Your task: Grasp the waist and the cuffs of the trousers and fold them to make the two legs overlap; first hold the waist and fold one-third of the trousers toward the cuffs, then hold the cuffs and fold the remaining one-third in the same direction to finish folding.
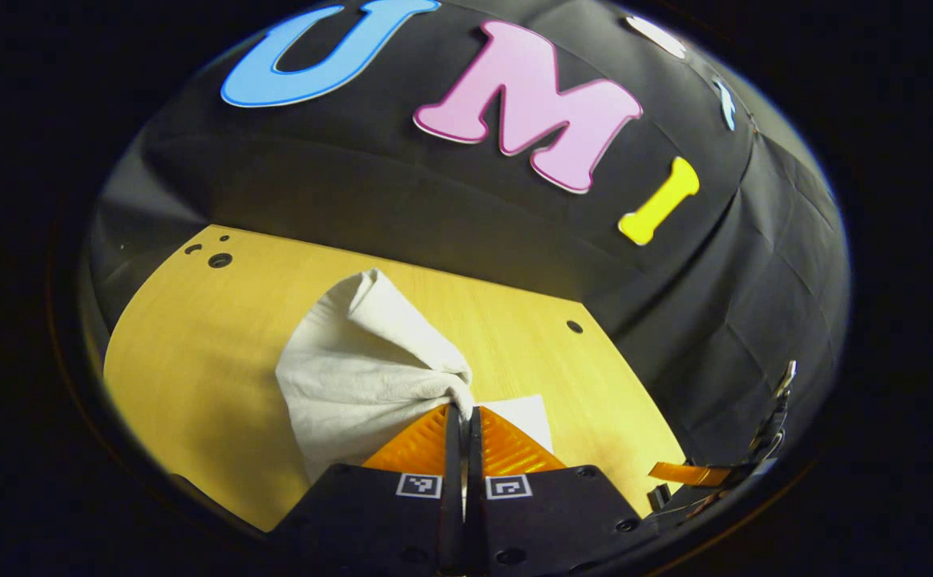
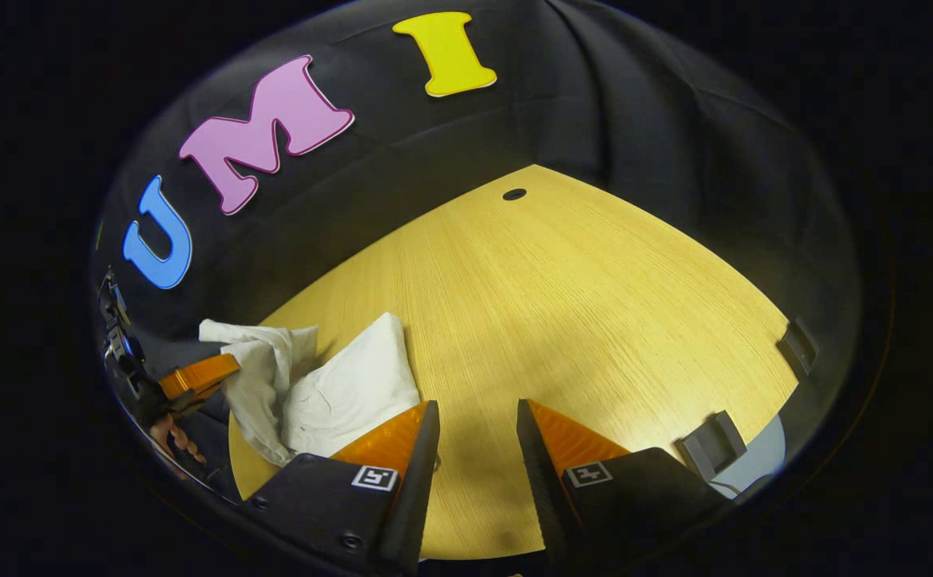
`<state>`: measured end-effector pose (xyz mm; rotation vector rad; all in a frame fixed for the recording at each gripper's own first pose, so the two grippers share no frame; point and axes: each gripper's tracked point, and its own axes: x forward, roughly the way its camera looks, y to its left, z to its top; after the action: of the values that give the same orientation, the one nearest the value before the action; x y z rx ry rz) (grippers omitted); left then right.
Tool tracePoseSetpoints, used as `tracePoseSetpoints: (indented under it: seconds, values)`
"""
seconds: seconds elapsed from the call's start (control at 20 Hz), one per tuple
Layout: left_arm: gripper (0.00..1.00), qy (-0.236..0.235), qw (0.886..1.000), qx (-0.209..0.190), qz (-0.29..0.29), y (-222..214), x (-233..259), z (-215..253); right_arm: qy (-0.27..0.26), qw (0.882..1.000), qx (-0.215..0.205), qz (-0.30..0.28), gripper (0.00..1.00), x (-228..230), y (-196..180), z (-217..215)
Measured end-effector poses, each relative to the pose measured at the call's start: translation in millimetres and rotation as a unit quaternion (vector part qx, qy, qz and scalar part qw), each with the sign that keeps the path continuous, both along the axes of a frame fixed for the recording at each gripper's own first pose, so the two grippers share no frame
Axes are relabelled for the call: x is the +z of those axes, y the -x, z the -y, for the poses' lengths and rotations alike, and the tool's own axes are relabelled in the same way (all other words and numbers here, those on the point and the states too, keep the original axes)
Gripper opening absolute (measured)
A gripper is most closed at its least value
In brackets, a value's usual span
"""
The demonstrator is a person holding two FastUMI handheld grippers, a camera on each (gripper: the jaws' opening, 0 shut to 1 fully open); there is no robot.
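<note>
White trousers (image 1: pixel 362 369) lie bunched on the wooden table (image 1: pixel 194 353). My left gripper (image 1: pixel 464 417) is shut on a gathered fold of the cloth, which rises from the table to its fingertips. In the right gripper view the trousers (image 2: pixel 338 393) lie at the lower left, and my right gripper (image 2: pixel 476 421) stands open over bare wood just right of them, with nothing between its fingers. The left gripper (image 2: pixel 194 377) shows far left there, holding the raised cloth, with a hand below it.
The table has small round holes (image 1: pixel 220 260) near its far corners and another hole (image 2: pixel 514 194) at the far edge. Grey brackets (image 2: pixel 711 445) sit on the table's right edge. The black cloth wall closes in behind the table.
</note>
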<state>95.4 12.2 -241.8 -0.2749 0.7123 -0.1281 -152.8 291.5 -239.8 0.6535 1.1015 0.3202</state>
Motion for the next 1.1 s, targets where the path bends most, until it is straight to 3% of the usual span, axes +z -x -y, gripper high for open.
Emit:
tracePoseSetpoints:
  seconds: [0.2,0.4,0.45,0.5,0.55,0.6,0.65,0.7,1.1]
  values:
    - [0.06,-0.020,0.999,-0.032,-0.035,12,-31,26,0.002,1.000,-0.003,-0.007,0.61,-5,4,7]
    - [0.14,-0.027,0.994,-0.080,-0.064,30,-54,54,0.004,1.000,-0.007,-0.013,0.61,-7,4,9]
    - [0.33,-0.029,0.993,-0.089,-0.066,37,-58,59,0.005,1.000,-0.008,-0.015,0.61,-9,6,11]
    - [0.41,-0.032,0.992,-0.096,-0.069,42,-59,63,0.005,1.000,-0.008,-0.016,0.61,-10,9,12]
    - [0.61,-0.034,0.992,-0.102,-0.070,44,-61,67,0.005,1.000,-0.008,-0.018,0.61,-11,10,13]
    - [0.66,-0.034,0.991,-0.107,-0.071,47,-63,71,0.004,1.000,-0.008,-0.018,0.61,-11,10,13]
    - [0.79,-0.033,0.991,-0.110,-0.072,49,-63,73,0.004,1.000,-0.007,-0.019,0.61,-11,10,11]
    - [0.74,-0.031,0.991,-0.113,-0.072,51,-64,75,0.004,1.000,-0.006,-0.019,0.61,-11,11,10]
    - [0.90,0.015,0.987,-0.155,-0.039,71,-38,104,-0.002,1.000,0.010,-0.015,0.61,-4,13,-6]
